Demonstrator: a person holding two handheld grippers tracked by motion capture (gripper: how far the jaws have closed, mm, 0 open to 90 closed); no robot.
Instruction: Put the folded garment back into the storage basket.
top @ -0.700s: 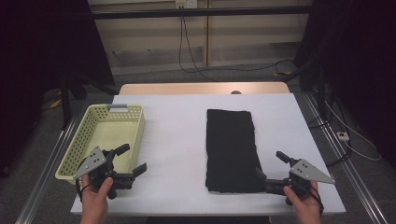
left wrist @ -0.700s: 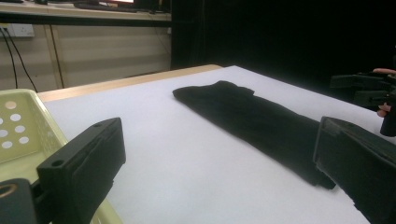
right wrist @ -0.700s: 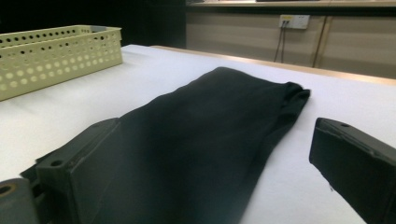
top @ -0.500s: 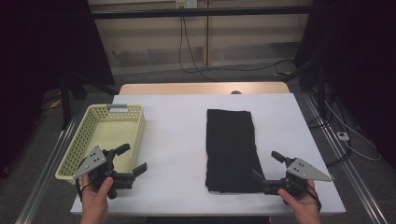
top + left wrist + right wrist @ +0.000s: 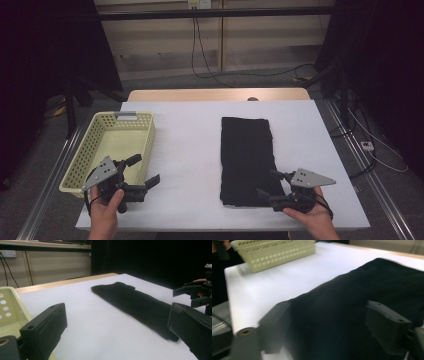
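A black folded cloth (image 5: 247, 150) lies lengthwise on the white table (image 5: 190, 140), right of centre. My right gripper (image 5: 266, 182) is open over the cloth's near end, one jaw on each side of the dark fabric (image 5: 362, 282), and the pads do not press on it. My left gripper (image 5: 146, 169) is open by the near right corner of a pale yellow basket (image 5: 151, 131), with nothing between its jaws. The left gripper view looks across the table at the cloth (image 5: 135, 300), with the right gripper (image 5: 192, 291) beyond it.
The perforated basket (image 5: 7, 307) stands at the table's left side with bare white surface between it and the cloth. Metal rails run along both table sides. Cables lie on the floor behind and to the right.
My right gripper has moved left, from beside the cloth's near right corner to over its near end. The left gripper has kept still.
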